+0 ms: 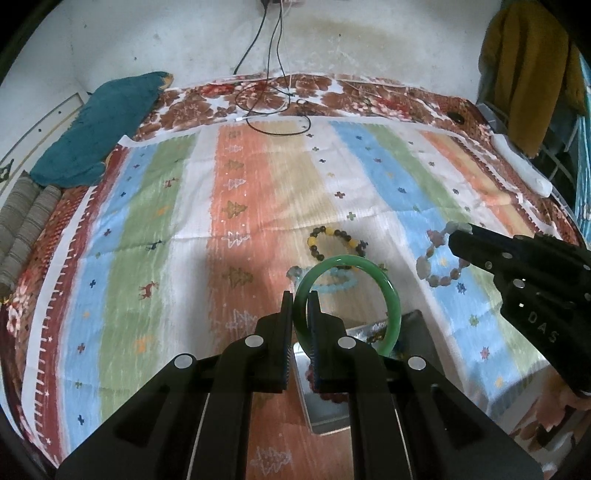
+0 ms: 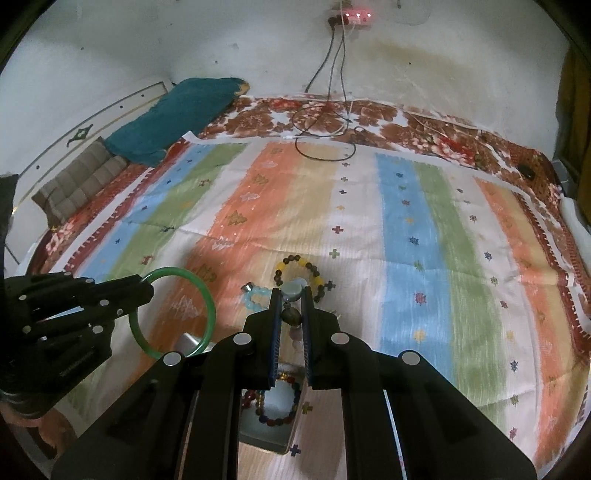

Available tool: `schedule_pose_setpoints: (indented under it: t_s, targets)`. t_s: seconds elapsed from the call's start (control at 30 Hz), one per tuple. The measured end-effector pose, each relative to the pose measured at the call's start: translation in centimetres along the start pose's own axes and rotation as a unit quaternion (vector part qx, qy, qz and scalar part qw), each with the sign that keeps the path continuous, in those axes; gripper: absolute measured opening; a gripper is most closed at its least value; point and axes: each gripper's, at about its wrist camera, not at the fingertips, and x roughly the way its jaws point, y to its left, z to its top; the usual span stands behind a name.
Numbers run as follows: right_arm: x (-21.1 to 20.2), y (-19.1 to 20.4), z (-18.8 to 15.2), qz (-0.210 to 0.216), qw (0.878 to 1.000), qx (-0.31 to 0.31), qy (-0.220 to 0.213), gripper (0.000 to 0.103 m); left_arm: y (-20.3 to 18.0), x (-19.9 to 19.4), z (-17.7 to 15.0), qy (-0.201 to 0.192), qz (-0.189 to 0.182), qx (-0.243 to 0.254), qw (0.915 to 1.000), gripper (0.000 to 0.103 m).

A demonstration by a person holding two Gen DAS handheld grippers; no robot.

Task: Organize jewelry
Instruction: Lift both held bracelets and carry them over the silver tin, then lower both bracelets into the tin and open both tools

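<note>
My left gripper [image 1: 300,300] is shut on a green bangle [image 1: 384,284] and holds it upright above a metal box [image 1: 325,410]. The bangle also shows in the right wrist view [image 2: 210,310], held by the left gripper [image 2: 142,286]. My right gripper [image 2: 291,293] is shut on a pale bead bracelet [image 2: 291,290] that hangs between the fingers; it shows in the left wrist view [image 1: 424,264], hanging from the right gripper [image 1: 458,230]. A dark and yellow bead bracelet [image 1: 317,236] and a light blue bracelet [image 1: 345,284] lie on the striped cloth. The box [image 2: 273,439] holds a multicoloured bead bracelet [image 2: 291,410].
The striped cloth [image 2: 424,229] covers a bed with a floral sheet [image 2: 424,140]. A teal pillow [image 2: 177,118] and a folded grey blanket [image 2: 81,177] lie at the far left. Cables [image 2: 325,122] hang from a wall power strip [image 2: 354,16] onto the bed.
</note>
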Motion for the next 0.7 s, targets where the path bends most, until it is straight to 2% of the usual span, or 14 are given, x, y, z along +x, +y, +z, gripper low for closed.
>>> schedule_pose_setpoints:
  t_s: [0.57,0.7]
  targets:
    - [-2.7,1.6,-3.1,0.039,0.999,-0.011,0.01,0.011,-1.2,-2.0,-2.8,-0.009,0.0,0.018,0.9998,0.007]
    - [-2.6,1.5,-3.2,0.044,0.999,-0.007,0.017,0.012,-1.2,-1.3,-3.0,0.015,-0.019,0.013,0.9996,0.01]
